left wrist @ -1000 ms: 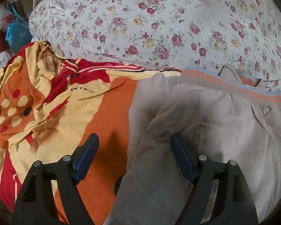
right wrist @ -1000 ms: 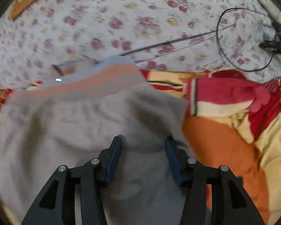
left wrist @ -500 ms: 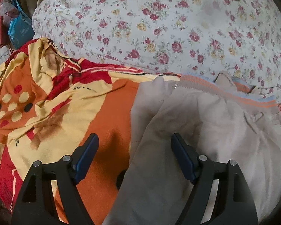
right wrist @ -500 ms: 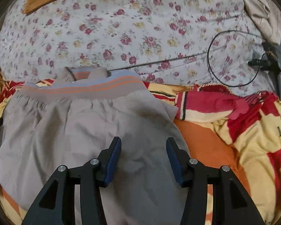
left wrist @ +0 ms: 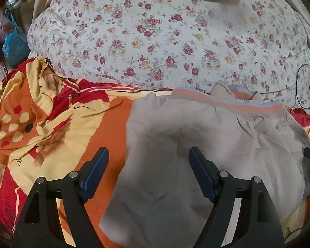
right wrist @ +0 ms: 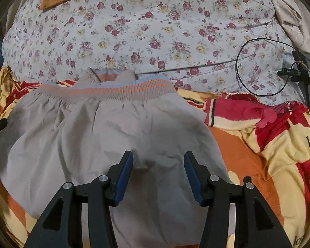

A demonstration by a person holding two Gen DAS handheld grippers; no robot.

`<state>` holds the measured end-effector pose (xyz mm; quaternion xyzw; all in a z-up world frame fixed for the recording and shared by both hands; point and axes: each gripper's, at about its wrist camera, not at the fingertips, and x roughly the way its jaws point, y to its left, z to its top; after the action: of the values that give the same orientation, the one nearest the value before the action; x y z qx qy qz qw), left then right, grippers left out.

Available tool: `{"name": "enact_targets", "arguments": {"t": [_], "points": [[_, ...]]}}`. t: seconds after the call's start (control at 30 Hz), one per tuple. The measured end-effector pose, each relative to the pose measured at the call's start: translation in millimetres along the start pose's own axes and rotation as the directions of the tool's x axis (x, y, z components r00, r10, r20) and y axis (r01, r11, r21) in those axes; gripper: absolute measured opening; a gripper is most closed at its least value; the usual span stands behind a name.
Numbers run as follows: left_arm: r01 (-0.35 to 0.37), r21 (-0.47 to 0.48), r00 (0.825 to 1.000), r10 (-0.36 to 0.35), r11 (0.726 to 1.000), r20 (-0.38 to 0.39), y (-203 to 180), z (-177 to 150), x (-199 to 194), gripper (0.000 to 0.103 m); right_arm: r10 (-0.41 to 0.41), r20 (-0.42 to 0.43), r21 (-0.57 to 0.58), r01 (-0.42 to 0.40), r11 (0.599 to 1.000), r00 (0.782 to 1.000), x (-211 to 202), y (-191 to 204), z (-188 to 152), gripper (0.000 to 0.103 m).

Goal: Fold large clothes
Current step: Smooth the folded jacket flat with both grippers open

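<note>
Progress: jacket (right wrist: 105,144) folded on bed (right wrist: 155,31) | my left gripper (left wrist: 148,171) spread, right gripper (right wrist: 158,170) spread, both empty | left: final tidy, I judge

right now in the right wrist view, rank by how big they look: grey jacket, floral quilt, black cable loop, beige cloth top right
1. floral quilt and grey jacket: alike, and the jacket is nearer, so unranked
2. beige cloth
3. black cable loop
</note>
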<state>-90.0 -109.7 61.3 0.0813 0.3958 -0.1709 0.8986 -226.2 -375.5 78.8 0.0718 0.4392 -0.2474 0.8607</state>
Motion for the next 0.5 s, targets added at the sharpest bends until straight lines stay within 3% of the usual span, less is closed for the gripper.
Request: {"name": "enact_targets", "arguments": {"t": [0.5], "points": [[-0.022,0.02,0.999,0.023,1.0,-0.049,-5,-9,18,0.079,0.01,-0.042,0.023,-0.009,1.0,0.999,23,-9,-7,0.058]]}}
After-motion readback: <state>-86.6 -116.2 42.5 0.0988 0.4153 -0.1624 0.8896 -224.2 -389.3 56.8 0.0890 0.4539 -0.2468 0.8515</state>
